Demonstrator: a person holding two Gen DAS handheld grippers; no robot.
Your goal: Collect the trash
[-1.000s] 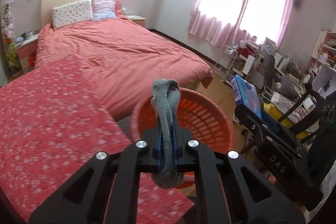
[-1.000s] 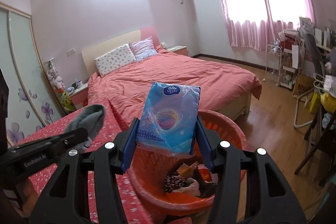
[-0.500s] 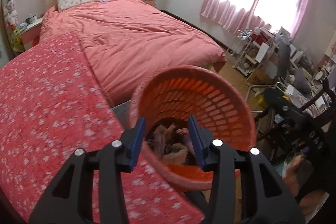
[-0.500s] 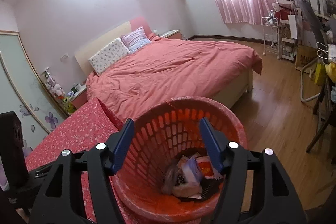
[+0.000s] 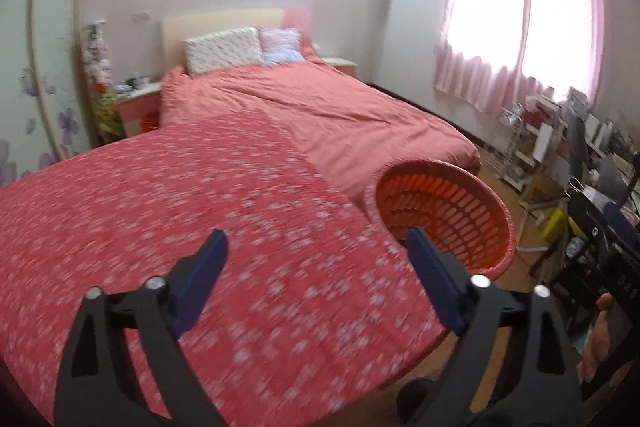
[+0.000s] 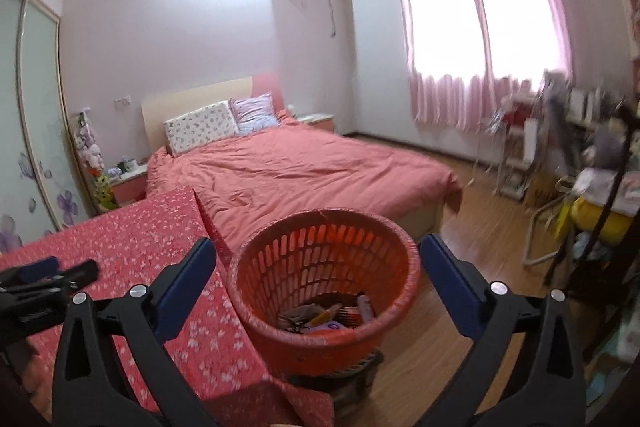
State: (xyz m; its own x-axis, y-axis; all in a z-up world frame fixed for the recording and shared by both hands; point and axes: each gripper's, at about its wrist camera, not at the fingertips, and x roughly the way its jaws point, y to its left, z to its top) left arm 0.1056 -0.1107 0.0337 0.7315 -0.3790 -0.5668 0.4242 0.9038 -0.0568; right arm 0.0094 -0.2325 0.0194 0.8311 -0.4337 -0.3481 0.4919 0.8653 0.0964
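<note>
Standing wide with nothing between its jaws, the left hand-held gripper (image 5: pixel 316 275) hangs over the red flowered counter (image 5: pixel 200 219); its jaws have just been opening. The right hand-held gripper (image 6: pixel 318 279) has just been opening too and gapes empty at the one orange basket (image 6: pixel 404 267), beside the counter's edge, trash (image 6: pixel 328 315) in its bottom. This looks like the drop-off step done. Next comes finding another piece; none shows on the counter. Two hand-held grippers, one basket, one bed (image 6: pixel 320 167).
</note>
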